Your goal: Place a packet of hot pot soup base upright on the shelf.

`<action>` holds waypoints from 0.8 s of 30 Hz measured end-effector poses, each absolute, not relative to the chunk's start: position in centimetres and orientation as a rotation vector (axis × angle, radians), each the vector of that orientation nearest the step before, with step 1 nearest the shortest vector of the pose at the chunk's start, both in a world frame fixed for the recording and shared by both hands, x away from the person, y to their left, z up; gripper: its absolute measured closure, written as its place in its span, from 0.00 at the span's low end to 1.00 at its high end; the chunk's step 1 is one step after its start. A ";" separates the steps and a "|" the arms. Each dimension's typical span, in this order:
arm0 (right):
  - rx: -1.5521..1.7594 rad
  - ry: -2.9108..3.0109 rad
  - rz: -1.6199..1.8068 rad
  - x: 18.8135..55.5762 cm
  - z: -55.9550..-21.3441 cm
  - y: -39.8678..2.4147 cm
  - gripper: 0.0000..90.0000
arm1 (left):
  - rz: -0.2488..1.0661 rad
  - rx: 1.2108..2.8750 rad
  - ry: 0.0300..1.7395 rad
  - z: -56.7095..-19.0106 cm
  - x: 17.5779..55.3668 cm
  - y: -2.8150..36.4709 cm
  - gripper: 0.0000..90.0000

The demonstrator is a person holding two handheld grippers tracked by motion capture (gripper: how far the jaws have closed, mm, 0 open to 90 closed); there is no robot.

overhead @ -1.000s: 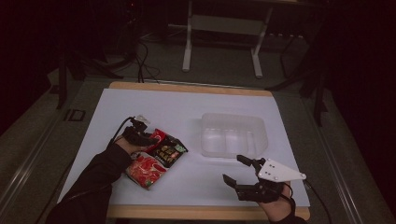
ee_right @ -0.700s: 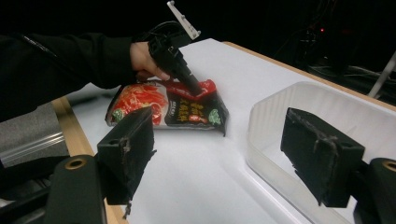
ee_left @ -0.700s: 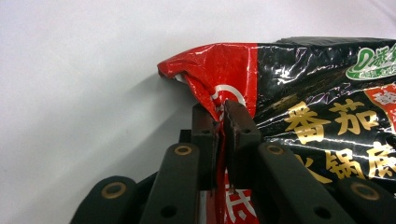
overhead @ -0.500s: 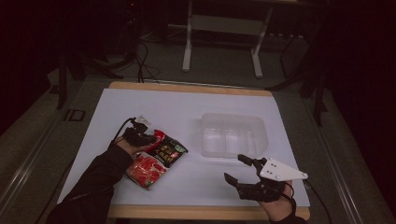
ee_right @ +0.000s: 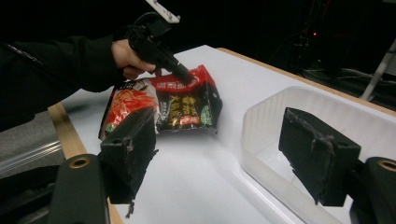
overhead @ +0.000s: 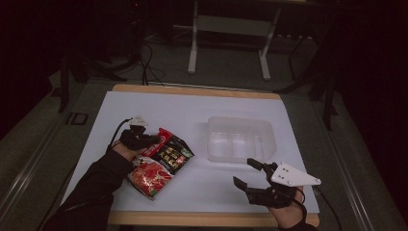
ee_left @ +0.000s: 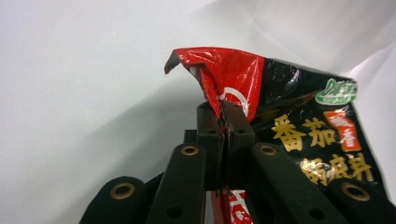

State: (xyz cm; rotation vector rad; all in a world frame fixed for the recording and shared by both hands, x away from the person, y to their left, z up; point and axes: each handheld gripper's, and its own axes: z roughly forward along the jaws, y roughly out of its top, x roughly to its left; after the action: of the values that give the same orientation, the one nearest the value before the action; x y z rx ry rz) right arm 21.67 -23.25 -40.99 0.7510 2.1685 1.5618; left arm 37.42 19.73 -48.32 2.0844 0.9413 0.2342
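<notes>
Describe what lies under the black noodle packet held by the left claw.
The black packet, pinched at its red corner by the left claw, overlaps a red packet. The overlapped part of the red packet and the table under both are hidden.

Glossy foil packets on a matt white tabletop

The black-and-red packet (ee_left: pixel 289 121) is seen as crinkled, shiny film, as is the red packet (overhead: pixel 146 175) beside it. The tub (overhead: pixel 239 139) nearby is made of frosted translucent plastic. The tabletop (overhead: pixel 202 108) is edged in wood. The jaws are matt black plastic with brass-coloured rivets.
</notes>
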 end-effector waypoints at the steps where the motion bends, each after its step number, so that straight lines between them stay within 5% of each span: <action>1: 0.751 2.169 1.562 21.7 -41.0 -23.3 0.30 | 0.234 2.084 0.941 -48.3 37.4 19.7 0.98; 24: 0.768 2.142 1.572 21.6 -40.4 -23.7 0.30 | 0.345 1.965 0.640 -42.2 30.6 19.4 0.98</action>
State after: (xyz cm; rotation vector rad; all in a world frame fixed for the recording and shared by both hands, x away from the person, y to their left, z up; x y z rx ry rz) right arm 21.62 -23.72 -40.38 0.7678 2.1419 1.5717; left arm 30.55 19.44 -42.24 1.9648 0.6399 0.3449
